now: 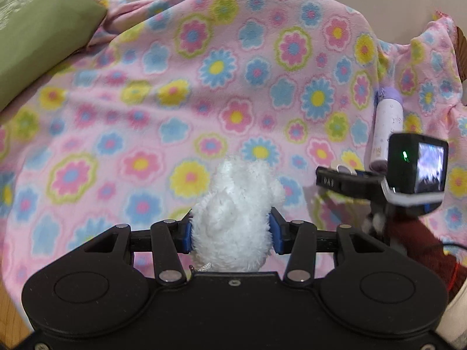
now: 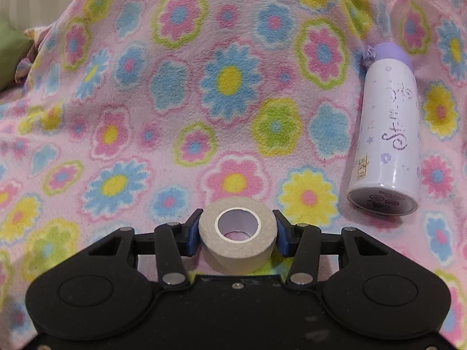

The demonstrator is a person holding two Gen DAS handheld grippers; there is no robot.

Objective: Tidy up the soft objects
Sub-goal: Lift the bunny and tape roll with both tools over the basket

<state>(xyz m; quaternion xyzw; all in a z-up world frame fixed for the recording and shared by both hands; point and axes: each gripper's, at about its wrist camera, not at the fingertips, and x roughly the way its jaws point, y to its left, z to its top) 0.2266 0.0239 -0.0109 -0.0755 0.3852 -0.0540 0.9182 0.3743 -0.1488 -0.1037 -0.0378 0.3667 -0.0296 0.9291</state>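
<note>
Left jaws (image 1: 232,230) tight on white plush toy (image 1: 233,204), base hidden; right jaws (image 2: 238,234) clamping tape roll (image 2: 237,234).

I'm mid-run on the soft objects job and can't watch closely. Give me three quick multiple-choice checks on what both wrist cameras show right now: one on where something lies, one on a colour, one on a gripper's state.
1. Where does the white bottle lie relative to the tape roll?
A. Right of it, on the blanket
B. Left of it, on the pillow
C. Stacked on top of it

2. What colour is the bottle's cap?
A. Green
B. Purple
C. Red

3. What is the left gripper doing?
A. Open over bare blanket
B. Shut on the bottle
C. Shut on the white plush toy

Answers:
1 A: the right wrist view shows the bottle lying on its side on the floral blanket, right of the roll held by the right gripper.
2 B: the rounded cap is lilac purple.
3 C: both blue fingers press into the fluffy toy.
</note>
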